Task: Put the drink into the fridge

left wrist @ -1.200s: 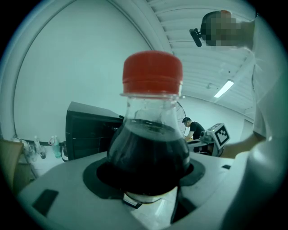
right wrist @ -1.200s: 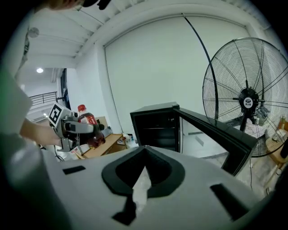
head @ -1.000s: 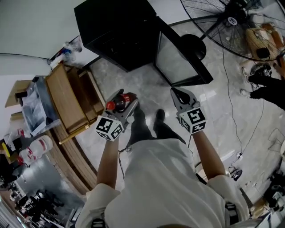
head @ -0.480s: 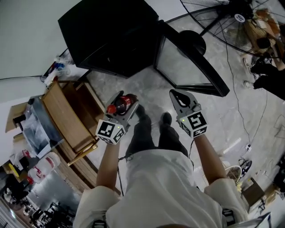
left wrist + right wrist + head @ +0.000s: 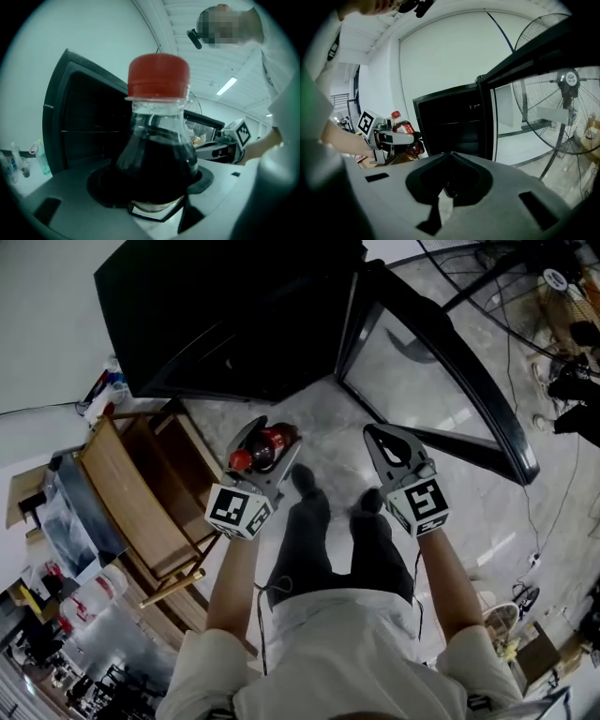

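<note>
1. Grips a red-capped cola bottle [image 5: 266, 445] in the left gripper [image 5: 274, 435], fingers spread wide around its body.
2. Holds the right gripper [image 5: 378, 437] at 3 o'clock of it, fingers pressed together, empty.
3. Faces the open black fridge [image 5: 225, 315] at 12 o'clock, glass door [image 5: 441, 381] swung toward 2 o'clock.

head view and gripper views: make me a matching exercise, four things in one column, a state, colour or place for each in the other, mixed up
Things
1. drink bottle
2. fridge door
3. right tongs
4. bottle cap

States
A. swung open
B. red
C. shut, nothing between them
D. gripped in the left tongs

Pairs: 1-D, 2-A, 3-C, 4-B
</note>
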`<move>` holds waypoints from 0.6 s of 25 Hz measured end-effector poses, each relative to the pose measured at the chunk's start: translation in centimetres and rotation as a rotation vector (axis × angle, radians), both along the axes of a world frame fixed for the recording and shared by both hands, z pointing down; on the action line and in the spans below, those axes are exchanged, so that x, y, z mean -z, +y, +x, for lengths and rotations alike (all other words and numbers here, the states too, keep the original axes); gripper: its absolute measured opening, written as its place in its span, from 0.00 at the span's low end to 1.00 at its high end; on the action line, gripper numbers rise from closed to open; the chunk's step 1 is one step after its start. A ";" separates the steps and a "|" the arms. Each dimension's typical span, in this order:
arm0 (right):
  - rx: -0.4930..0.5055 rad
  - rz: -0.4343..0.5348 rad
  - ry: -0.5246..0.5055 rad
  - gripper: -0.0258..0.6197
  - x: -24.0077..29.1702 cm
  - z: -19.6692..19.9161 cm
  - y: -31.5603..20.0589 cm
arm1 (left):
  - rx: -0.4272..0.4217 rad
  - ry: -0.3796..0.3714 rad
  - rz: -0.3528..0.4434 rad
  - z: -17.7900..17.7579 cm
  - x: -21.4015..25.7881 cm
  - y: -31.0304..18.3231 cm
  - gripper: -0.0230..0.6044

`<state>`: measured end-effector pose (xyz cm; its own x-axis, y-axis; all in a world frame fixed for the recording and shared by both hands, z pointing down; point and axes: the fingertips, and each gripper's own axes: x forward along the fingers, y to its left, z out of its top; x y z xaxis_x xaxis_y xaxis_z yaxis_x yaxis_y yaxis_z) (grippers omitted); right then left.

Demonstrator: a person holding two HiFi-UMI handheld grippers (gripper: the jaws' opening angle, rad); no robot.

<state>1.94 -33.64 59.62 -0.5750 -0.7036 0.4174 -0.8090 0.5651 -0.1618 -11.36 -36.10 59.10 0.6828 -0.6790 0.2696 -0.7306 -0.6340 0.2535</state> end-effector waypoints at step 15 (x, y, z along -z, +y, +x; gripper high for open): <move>0.148 0.150 -0.040 0.04 -11.6 -3.8 -5.4 | -0.001 -0.007 0.103 -0.1 -12.4 -6.2 0.51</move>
